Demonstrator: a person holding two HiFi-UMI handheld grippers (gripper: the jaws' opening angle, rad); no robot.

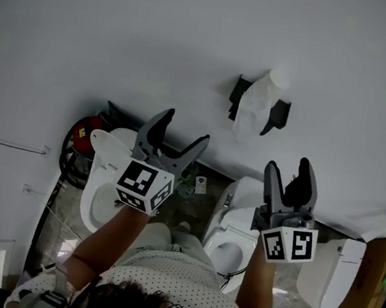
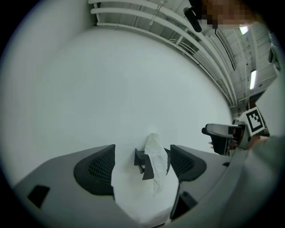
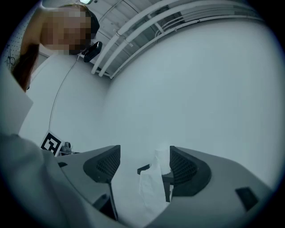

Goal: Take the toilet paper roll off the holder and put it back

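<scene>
roll: soft white paper | holder: matt black | wall: smooth matt

Toilet paper roll: white, seated on the holder; a loose, crumpled tail of paper hangs from it over the front of the holder and past its lower edge, narrowing to a ragged tip. Holder: black bracket fixed to the plain white wall, one dark arm showing on either side of the paper; the roll's rounded end rises above the bracket, and the roll appears to stand on end, though the hanging tail covers the middle and the mounting cannot be made out; roll and holder touch.
</scene>
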